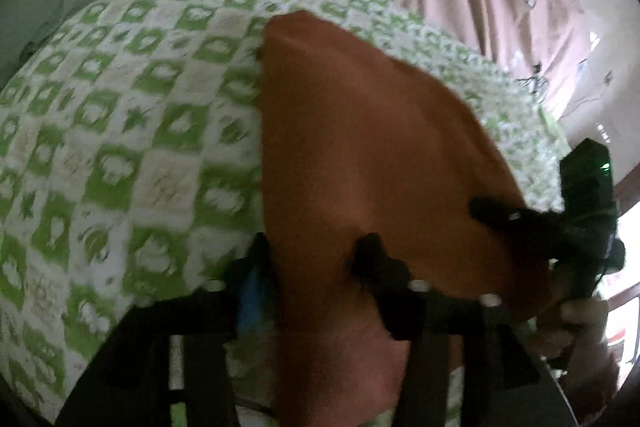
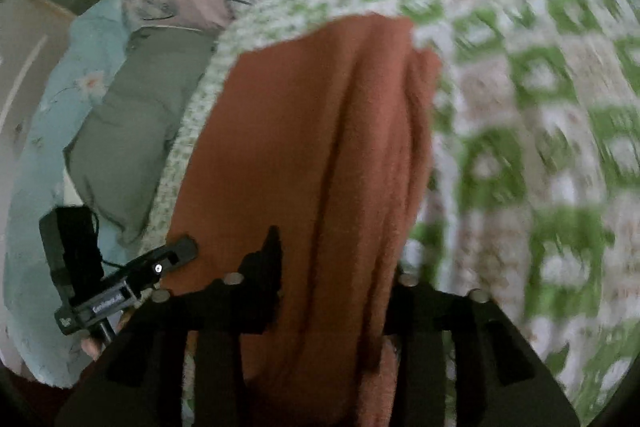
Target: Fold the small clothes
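Fold underway: orange garment (image 1: 360,147) lies on the green-checked blanket (image 1: 120,147) across the bed, near end lifted, left tool (image 1: 316,259) and right tool (image 2: 336,267) both clamped on it. Flattening and further folds remain, I'd judge.

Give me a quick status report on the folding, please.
Left tongs shut on the orange cloth. Right tongs shut on the same cloth, which hangs bunched over the green checked blanket. Nothing in the way.
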{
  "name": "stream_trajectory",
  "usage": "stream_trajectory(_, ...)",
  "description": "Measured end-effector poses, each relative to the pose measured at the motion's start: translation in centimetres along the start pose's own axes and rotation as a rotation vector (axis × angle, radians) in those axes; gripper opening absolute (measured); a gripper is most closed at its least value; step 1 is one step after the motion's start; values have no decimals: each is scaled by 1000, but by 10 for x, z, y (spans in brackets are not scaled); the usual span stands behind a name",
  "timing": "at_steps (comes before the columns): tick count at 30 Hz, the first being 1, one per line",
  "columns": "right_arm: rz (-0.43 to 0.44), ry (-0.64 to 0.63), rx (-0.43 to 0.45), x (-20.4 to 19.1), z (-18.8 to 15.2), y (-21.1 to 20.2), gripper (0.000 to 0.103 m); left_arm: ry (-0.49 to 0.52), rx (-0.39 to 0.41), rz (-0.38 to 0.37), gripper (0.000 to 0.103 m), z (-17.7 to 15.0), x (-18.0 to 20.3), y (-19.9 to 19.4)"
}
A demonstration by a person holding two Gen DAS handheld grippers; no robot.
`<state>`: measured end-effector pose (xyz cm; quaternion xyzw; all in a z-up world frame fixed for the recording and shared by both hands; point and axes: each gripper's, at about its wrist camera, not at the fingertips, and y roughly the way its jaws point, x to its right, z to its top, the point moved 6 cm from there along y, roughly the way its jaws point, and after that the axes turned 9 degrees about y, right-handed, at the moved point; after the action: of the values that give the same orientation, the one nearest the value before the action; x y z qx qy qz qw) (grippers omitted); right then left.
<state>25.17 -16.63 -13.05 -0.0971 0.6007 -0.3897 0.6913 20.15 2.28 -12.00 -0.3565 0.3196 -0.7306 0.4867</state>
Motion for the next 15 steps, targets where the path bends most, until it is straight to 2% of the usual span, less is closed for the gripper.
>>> stream_trajectory(5,-52,28,61,7,4,-30,60,-14,29,37,62,-6,-18,-24)
stream_trajectory(10,-50,4,162,-3,29,-56,61,-13,132,153,62,4,-42,-83)
stream_trajectory(12,-56,-16,167,-7,36,-52,61,-23,148,148,62,7,-48,-94)
stream_trajectory(15,-76,-24,171,-10,48,-36,61,-17,136,108,62,9,-44,-90)
